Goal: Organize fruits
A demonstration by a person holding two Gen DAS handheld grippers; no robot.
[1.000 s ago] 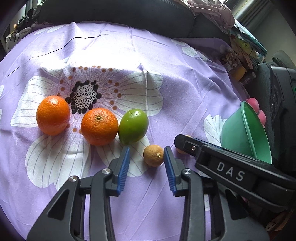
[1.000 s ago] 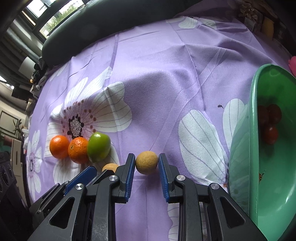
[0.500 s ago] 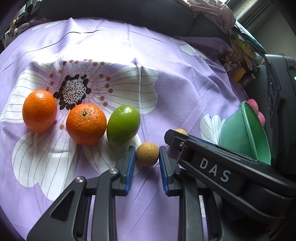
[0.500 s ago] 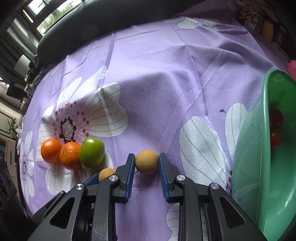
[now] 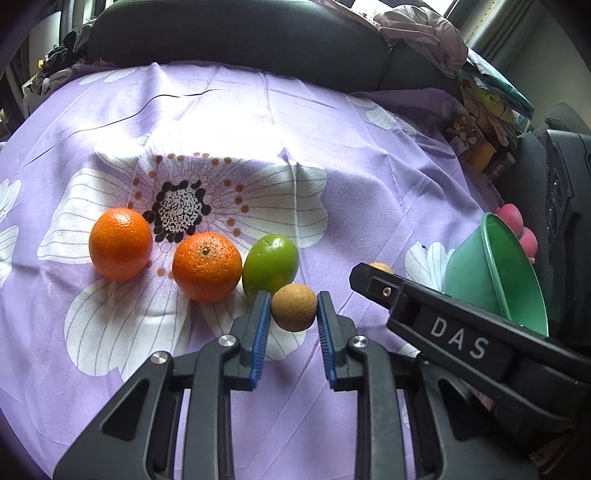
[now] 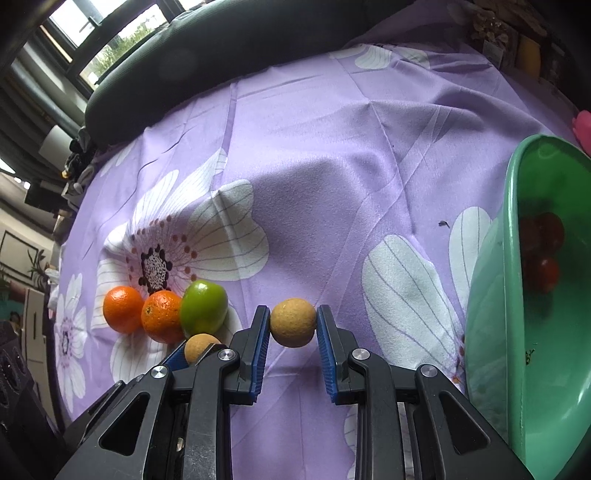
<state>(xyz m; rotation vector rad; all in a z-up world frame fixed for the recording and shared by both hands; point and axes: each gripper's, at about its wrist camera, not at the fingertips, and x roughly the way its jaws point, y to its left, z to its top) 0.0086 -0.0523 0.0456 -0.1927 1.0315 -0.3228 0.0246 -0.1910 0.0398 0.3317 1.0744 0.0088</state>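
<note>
On the purple flowered cloth (image 5: pixel 258 110) lie two oranges (image 5: pixel 120 243) (image 5: pixel 206 266) and a green fruit (image 5: pixel 270 263) in a row. My left gripper (image 5: pixel 294 308) is shut on a small brown round fruit (image 5: pixel 294 307) just right of the green one. My right gripper (image 6: pixel 292 323) is shut on a second small tan fruit (image 6: pixel 293 322), whose top peeks over the right gripper's black body (image 5: pixel 443 332) in the left wrist view. In the right wrist view the row of oranges (image 6: pixel 123 308) and green fruit (image 6: pixel 204 307) lies to the left.
A green plastic bowl (image 6: pixel 509 295) stands at the right with a few dark red fruits (image 6: pixel 546 236) inside. A dark cushion (image 5: pixel 240 33) borders the cloth's far side. Clutter and a pink object (image 5: pixel 517 229) sit at the right edge.
My left gripper closed its jaws onto the small brown fruit, which was loose between them a second ago. The right gripper kept its hold on the tan fruit.
</note>
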